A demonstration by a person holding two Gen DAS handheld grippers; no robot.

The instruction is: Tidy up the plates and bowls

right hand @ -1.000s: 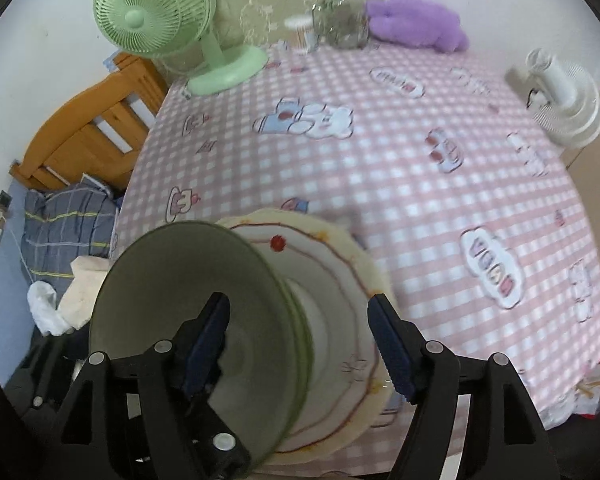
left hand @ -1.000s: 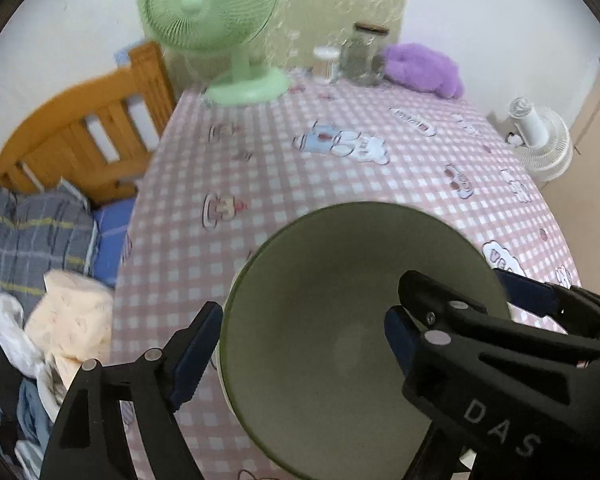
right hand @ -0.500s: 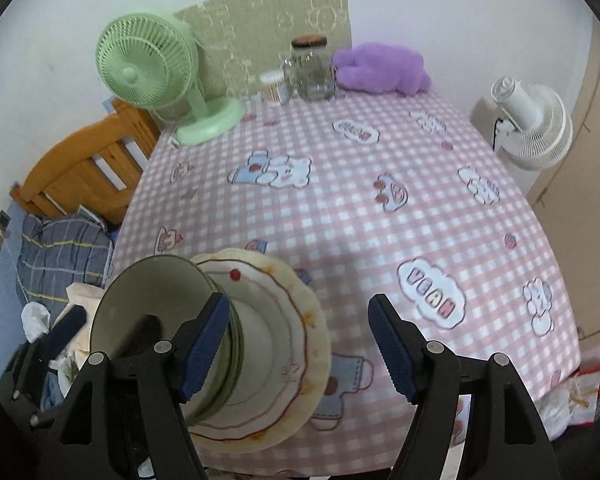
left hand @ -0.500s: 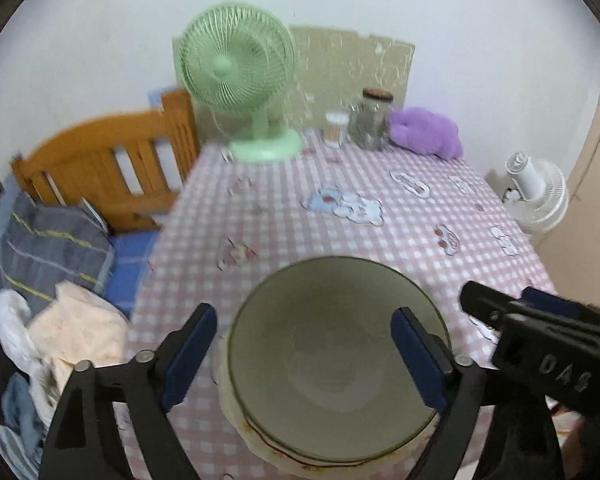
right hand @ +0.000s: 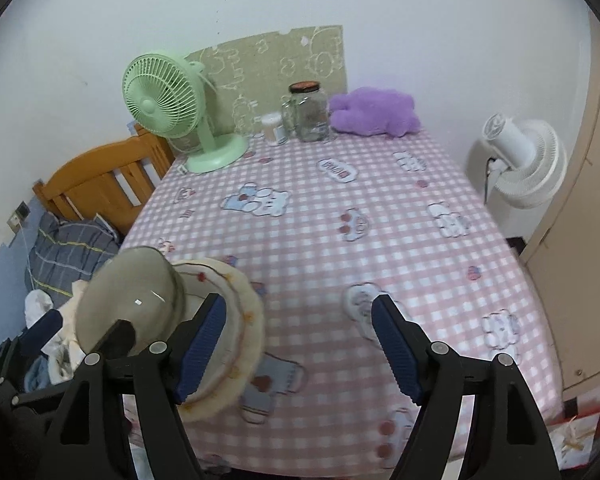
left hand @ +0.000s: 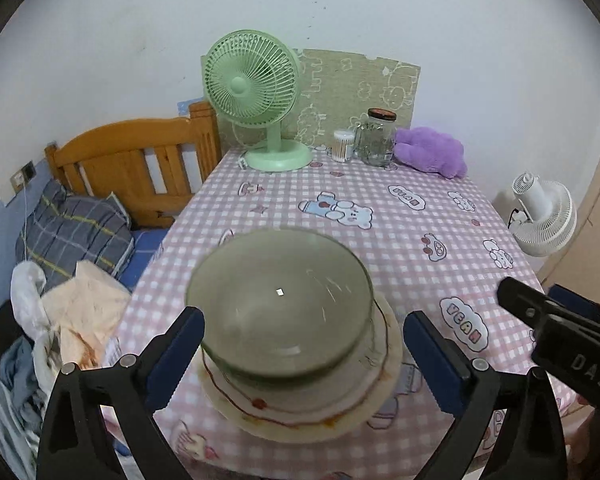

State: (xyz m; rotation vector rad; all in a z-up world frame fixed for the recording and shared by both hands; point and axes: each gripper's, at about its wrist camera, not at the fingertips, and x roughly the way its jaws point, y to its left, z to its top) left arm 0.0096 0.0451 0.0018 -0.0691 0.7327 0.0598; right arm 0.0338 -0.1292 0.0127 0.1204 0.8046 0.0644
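A green bowl (left hand: pixel 280 300) sits stacked on a cream plate with a red line pattern (left hand: pixel 384 364) near the front left of the pink checked table (left hand: pixel 400 216). My left gripper (left hand: pixel 304 344) is open, its fingers either side of the stack and apart from it. My right gripper (right hand: pixel 298 342) is open and empty, right of the stack; the bowl (right hand: pixel 128 296) and plate (right hand: pixel 240 320) show at its left. The right gripper also shows at the right edge of the left wrist view (left hand: pixel 556 328).
A green fan (left hand: pixel 256 92), a glass jar (left hand: pixel 376 138), a small white container (left hand: pixel 342 146) and a purple plush (left hand: pixel 432 152) stand along the table's far edge. A wooden bed with bedding (left hand: pixel 72 232) is to the left. A white fan (right hand: pixel 524 156) stands right of the table.
Both grippers have pulled back and up from the stack. The right gripper, which was around the bowl's rim, has moved away to the right. The bowl now rests on the plate.
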